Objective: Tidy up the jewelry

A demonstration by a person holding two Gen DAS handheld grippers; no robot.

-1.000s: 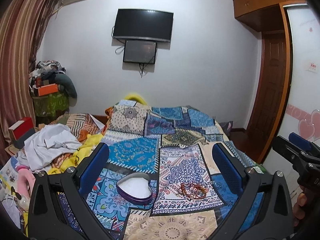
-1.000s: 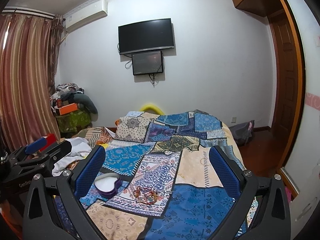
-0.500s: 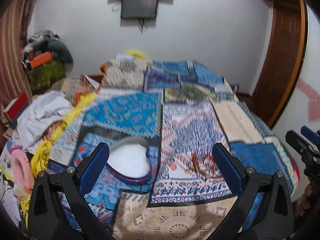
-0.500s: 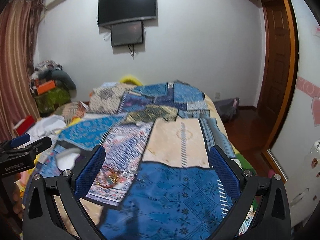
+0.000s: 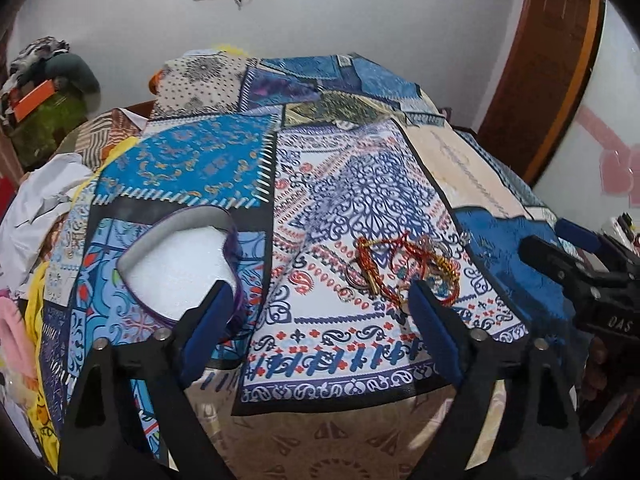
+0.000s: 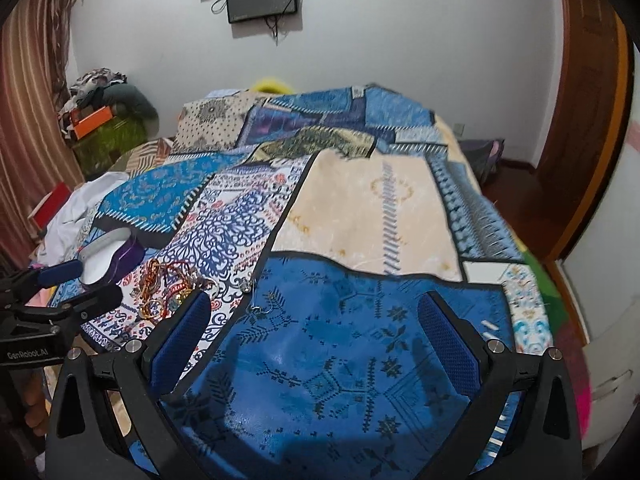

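The jewelry (image 5: 404, 270) lies as one small tangled heap on the patchwork bedcover (image 5: 360, 184), on the white panel with blue and red ornament, and I take the heart-shaped box (image 5: 180, 268) as my landmark: the heap is to the right of the box and apart from it, with a strip of cover between them. The box stands open, its purple wall around a white inside, and I see nothing in it. The left gripper (image 5: 320, 312) hangs above the cover between the box and the heap; its jaws are closing at this moment, but there is nothing between them, only cloth below. The right gripper (image 6: 314, 328) is spread wide over the dark blue panel, further from the box than the heap, and it also holds nothing. I judge the pieces to be very light and loose: red and gold threads or chains, some thin rings, a few beads. They are limp and probably hooked into each other, so one piece may drag the others. A ring edge or a thicker knot seems the best place to pinch, because a single thread can slip from the pads. A small shiny piece (image 6: 256, 308) lies alone, beyond the heap from the box, and is easy to miss
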